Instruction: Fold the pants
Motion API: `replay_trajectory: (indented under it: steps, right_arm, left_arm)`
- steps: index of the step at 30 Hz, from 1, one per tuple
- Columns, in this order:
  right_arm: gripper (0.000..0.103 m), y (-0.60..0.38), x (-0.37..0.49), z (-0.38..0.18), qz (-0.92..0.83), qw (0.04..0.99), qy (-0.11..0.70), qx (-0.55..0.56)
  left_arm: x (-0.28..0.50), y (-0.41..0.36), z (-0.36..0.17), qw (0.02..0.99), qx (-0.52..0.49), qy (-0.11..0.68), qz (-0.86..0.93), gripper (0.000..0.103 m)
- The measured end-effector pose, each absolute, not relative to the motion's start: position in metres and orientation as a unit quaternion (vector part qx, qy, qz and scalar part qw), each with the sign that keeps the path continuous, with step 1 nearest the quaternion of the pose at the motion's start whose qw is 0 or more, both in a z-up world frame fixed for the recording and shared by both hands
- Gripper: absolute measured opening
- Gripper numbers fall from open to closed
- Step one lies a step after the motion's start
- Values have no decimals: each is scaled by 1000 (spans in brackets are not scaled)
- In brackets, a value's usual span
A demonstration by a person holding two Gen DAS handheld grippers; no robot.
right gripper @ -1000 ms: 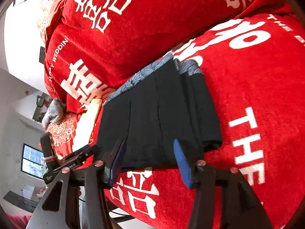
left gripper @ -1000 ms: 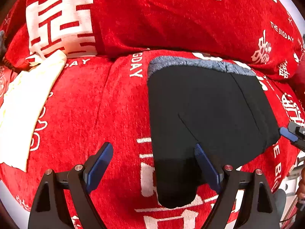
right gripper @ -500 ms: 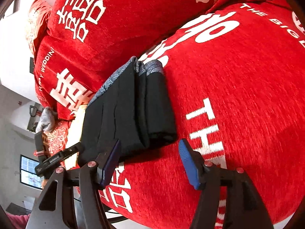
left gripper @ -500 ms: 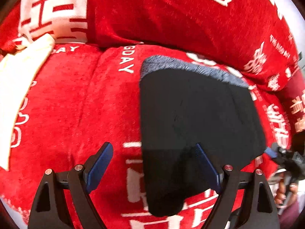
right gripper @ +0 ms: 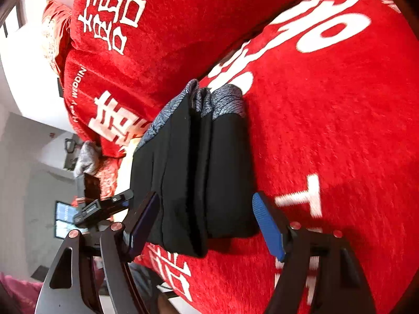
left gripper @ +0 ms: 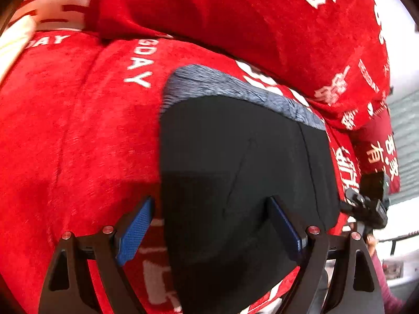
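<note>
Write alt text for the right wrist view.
Folded black pants with a grey waistband lie on a red sofa cover with white lettering. The open right hand-held gripper straddles their near end; the left hand-held gripper shows at far left.

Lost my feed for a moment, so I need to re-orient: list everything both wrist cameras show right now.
pants: one, black with blue-grey waistband, folded in layers on the seat cover.
seat cover: one, red with white lettering, under the pants.
back cushion: red with white characters, behind the pants.
cream cloth: one, far left edge, blurred.
left gripper: black, blue pads, jaws open over the pants' near end.
right gripper: black, blue pads, jaws open astride the pants' end.
</note>
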State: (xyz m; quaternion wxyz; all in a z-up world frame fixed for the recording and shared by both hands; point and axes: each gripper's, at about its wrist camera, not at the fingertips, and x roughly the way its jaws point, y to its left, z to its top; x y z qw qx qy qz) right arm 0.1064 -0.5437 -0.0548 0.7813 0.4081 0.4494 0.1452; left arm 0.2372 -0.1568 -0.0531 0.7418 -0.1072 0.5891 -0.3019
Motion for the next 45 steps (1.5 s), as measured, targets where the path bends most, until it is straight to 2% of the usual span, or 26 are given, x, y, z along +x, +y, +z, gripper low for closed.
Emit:
replay_trajectory:
  steps: [4, 7, 13, 15, 17, 19, 25, 35, 39, 41, 44, 45]
  right_arm:
    - [79, -548, 124, -65, 183, 762, 464, 413]
    - [80, -546, 137, -68, 206, 756, 473, 403]
    - [80, -535, 160, -72, 212, 757, 489, 378]
    - [74, -528, 166, -71, 197, 763, 499, 361]
    - [62, -525, 167, -70, 188, 765, 499, 361]
    - [52, -529, 161, -68, 183, 759, 487, 392]
    - [48, -526, 149, -53, 198, 738, 466, 446]
    - [48, -464, 138, -45, 246, 714, 491, 434]
    - [48, -451, 139, -53, 188, 752, 518, 362]
    - [52, -451, 138, -56, 166, 763, 522, 344]
    - [71, -449, 134, -56, 120, 790, 525, 293]
    - [77, -448, 133, -54, 106, 801, 521, 276]
  left_arm:
    - [244, -171, -58, 732, -88, 592, -325, 88]
    - [249, -176, -62, 730, -85, 591, -333, 94]
    - [255, -181, -68, 725, -86, 596, -335, 95]
    - [252, -181, -65, 733, -82, 589, -331, 95]
    - [247, -181, -60, 739, -85, 578, -336, 82]
    - [242, -181, -52, 746, -80, 567, -340, 77]
    - [239, -162, -36, 721, -140, 574, -362, 75]
    - [223, -112, -26, 744, -135, 570, -321, 75]
    - [220, -90, -40, 769, -122, 564, -274, 75]
    - [217, -86, -44, 774, -125, 559, -270, 76]
    - [212, -84, -46, 793, -111, 547, -246, 85]
    - [211, -85, -45, 798, -107, 543, -240, 86]
